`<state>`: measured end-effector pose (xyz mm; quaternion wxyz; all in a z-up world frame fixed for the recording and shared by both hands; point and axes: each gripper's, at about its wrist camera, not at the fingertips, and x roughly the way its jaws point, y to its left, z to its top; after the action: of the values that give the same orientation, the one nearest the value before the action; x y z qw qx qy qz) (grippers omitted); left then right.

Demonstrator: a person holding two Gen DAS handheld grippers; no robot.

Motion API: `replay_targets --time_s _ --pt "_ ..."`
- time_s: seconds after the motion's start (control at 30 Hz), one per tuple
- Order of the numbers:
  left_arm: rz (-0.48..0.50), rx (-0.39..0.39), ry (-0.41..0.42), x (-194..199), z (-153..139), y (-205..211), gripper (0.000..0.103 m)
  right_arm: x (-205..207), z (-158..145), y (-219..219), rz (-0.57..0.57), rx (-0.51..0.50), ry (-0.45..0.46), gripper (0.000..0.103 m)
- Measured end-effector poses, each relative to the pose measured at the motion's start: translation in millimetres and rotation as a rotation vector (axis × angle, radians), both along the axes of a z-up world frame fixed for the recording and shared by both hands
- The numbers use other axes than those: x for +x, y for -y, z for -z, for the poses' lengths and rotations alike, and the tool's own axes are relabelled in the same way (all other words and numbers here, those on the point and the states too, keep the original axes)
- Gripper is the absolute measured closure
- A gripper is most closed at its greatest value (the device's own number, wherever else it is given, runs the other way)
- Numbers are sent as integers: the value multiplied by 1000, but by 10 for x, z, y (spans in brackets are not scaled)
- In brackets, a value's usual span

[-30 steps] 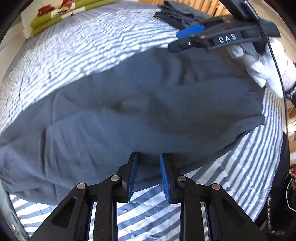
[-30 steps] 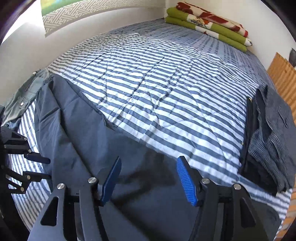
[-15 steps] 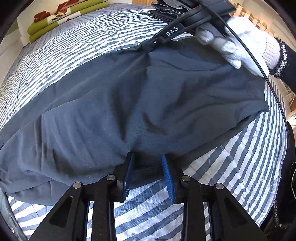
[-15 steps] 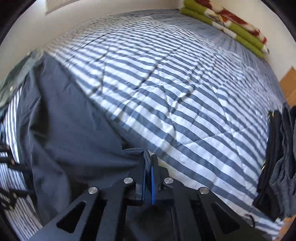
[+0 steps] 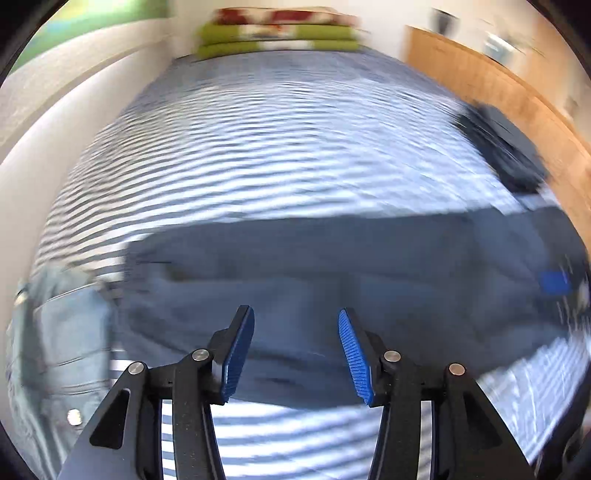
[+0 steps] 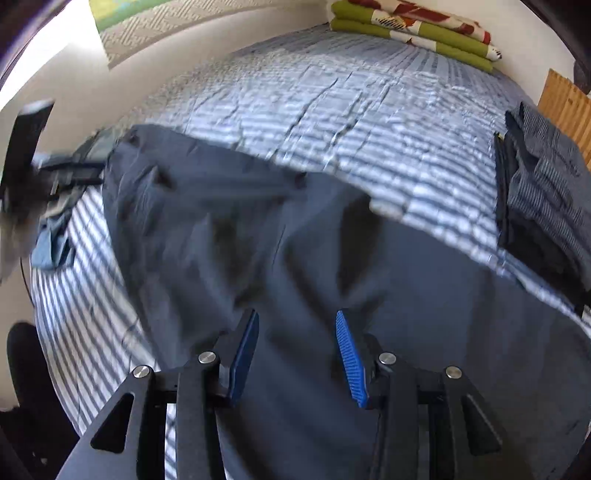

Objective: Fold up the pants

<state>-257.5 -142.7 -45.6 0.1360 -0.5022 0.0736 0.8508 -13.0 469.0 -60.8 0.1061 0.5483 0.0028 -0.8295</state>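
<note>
Dark grey pants (image 5: 332,266) lie spread flat on the striped bed (image 5: 280,140), one fold apparently made, more to go.

Left wrist view, blurred: the pants form a wide band across the middle of the frame, long axis left to right. Left tongs (image 5: 295,350) hover over the band's near edge, jaws apart, just been opening, nothing between them, cloth underneath only. Light-blue jeans (image 5: 62,332) sit at lower left, just beside the pants' end. A dark clothes pile (image 5: 506,147) lies at upper right, near the wooden wall.

Right wrist view: the pants (image 6: 295,258) run from upper left down to lower right, filling the lower frame. Right tongs (image 6: 297,350) hang over the cloth, jaws likewise apart and just been opening, gripping nothing. The left tongs (image 6: 70,173) show at far left, by the pants' far end.

Judgement: each pair of tongs sits near its own end of the long axis, so the next fold likely brings one end over toward the other. Neither holds cloth yet; both need a fresh grip on an edge.

Folded green blanket (image 6: 413,33) at the bed's head, well apart.
</note>
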Motion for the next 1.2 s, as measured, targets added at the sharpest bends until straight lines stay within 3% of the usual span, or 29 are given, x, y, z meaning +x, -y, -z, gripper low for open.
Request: replay_targets --time_s 0.13,0.2,0.27,0.37,0.5,0.67,0.73,0.77,0.83,0.9,0.97,1.1,1.2 --pt "-239 -100 8 -546 90 679 44 519 389 301 -112 2 126 62" --pt "-296 -107 55 -588 146 935 43 658 340 410 -172 58 103 62" --pt "-344 -150 24 -608 177 1005 45 657 236 381 -155 23 108 63" --pt "-266 -57 8 -323 110 880 45 592 5 390 -114 52 33 63" --pt "-38 -66 40 122 173 346 43 485 -196 682 -190 50 -47 63" --pt "-55 -91 127 26 577 81 44 272 9 1225 -315 159 -73 63" --pt "-56 -130 159 -39 767 62 83 217 158 1301 -342 190 -42 63" --pt "-54 -143 159 -42 835 66 86 193 242 1333 -351 227 -30 63" --pt "-50 -144 142 11 797 70 102 212 353 1297 -366 274 -15 63" --pt "-53 -150 127 79 706 127 102 217 368 1210 -357 269 4 66" --pt "-58 -136 114 139 577 220 102 186 331 1120 -330 233 34 98" --pt "-75 -122 104 178 428 421 103 212 213 1020 -308 203 37 102" --pt "-91 -125 160 189 493 556 100 284 157 1023 -331 156 42 102"
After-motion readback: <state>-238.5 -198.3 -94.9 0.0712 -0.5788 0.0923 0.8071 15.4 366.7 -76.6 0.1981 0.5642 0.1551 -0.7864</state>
